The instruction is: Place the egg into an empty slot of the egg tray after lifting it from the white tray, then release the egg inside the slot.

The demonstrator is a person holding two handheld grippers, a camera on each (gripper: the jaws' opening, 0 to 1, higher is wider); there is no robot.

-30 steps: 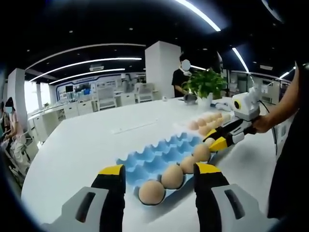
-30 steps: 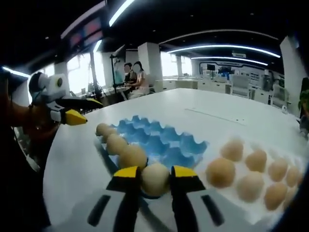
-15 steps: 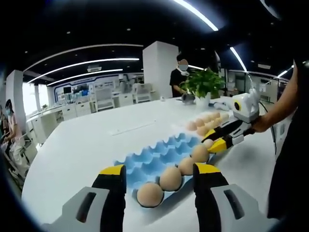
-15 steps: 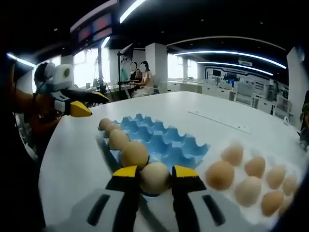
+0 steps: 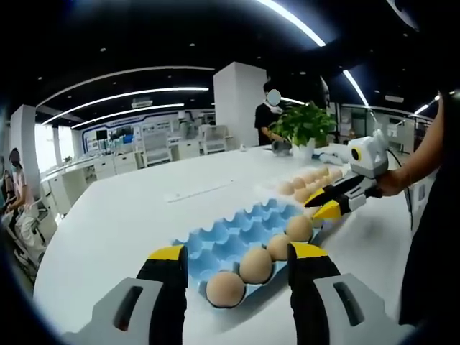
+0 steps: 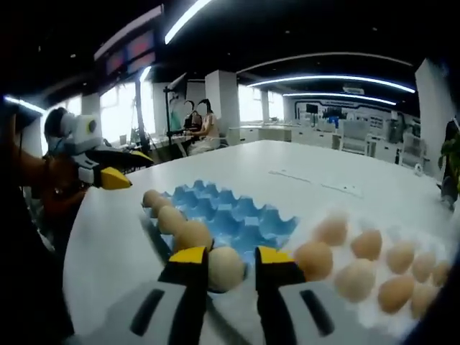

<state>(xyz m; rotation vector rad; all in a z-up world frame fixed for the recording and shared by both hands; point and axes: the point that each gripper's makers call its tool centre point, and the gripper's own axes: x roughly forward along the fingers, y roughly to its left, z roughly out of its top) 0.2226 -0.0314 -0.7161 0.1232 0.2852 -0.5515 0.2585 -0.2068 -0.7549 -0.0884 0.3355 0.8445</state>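
Note:
The blue egg tray (image 5: pixel 230 231) lies on the white table with a row of eggs (image 5: pixel 256 264) along its near edge. My left gripper (image 5: pixel 237 253) stands open just short of that row, with nothing between its fingers. My right gripper (image 6: pixel 230 257) is shut on an egg (image 6: pixel 225 268), held over the end of the blue egg tray (image 6: pixel 237 219). Seen from the left gripper view, the right gripper (image 5: pixel 327 206) hangs just above the tray's far right end. The white tray (image 6: pixel 381 269) beside it carries several eggs (image 6: pixel 314 260). The left gripper (image 6: pixel 123 169) shows at the left.
A potted plant (image 5: pixel 305 126) stands at the table's far end behind the white tray (image 5: pixel 269 187), and a person (image 5: pixel 269 115) stands there. The person's arm (image 5: pixel 420 162) holding my right gripper reaches in from the right. Bare table lies left of the blue tray.
My right gripper, still holding the egg, has risen a little and drawn slightly away from the blue tray's end. The left gripper has barely moved.

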